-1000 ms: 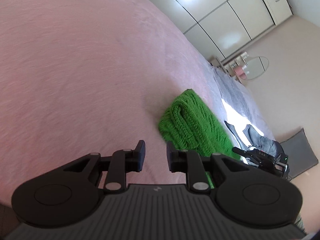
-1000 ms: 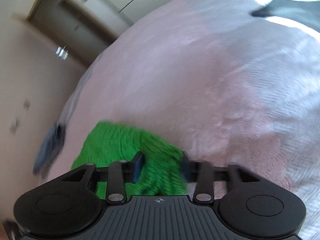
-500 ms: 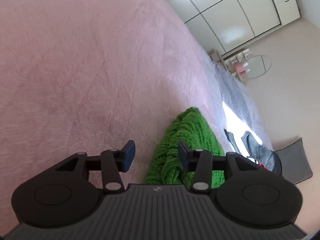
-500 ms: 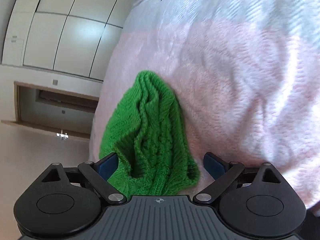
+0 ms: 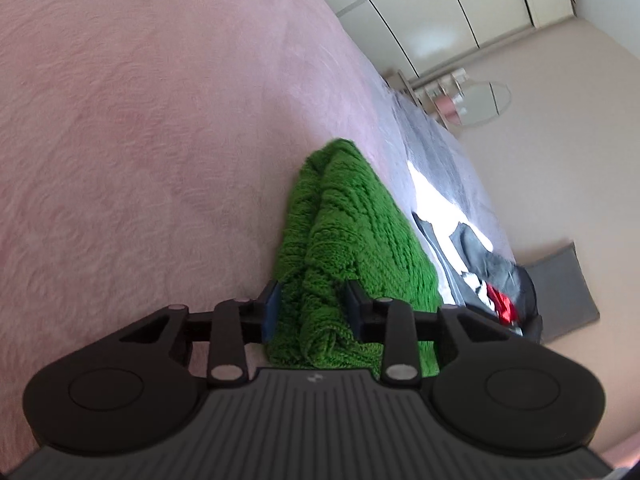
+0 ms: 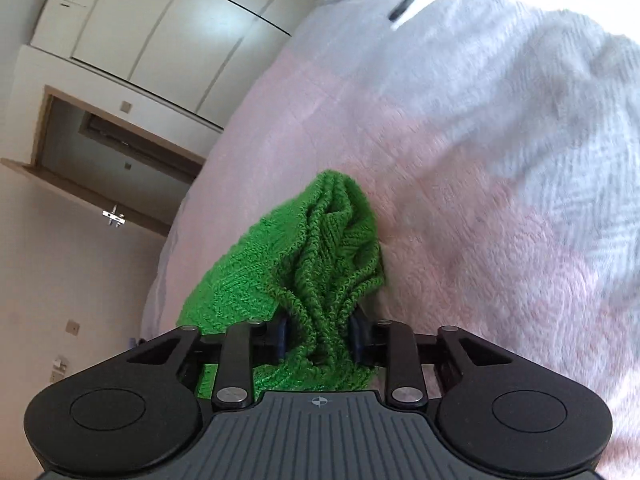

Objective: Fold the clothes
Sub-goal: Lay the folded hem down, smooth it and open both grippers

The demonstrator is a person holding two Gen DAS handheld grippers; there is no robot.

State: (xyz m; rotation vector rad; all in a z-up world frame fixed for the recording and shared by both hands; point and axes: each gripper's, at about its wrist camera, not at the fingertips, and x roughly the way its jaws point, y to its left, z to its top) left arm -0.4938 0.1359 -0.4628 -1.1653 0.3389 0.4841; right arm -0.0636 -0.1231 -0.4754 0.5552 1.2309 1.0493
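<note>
Both claws pinch the green knit: left claw [image 5: 312,312] and right claw [image 6: 320,334] closed on bunched near edges. Knit [image 5: 340,240] lies on the pink bed [image 5: 140,120]. Soft, stretchy, light; I'd grip thick folds, not loose loops.

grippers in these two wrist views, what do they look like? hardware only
Both alike: the left gripper and right gripper are matte black, each with a ribbed dark grey centre plate carrying a small round logo, two round side housings, linkage arms with silver pivot pins, and blue pads on the fingers. No cables, hands or sleeves visible.
</note>
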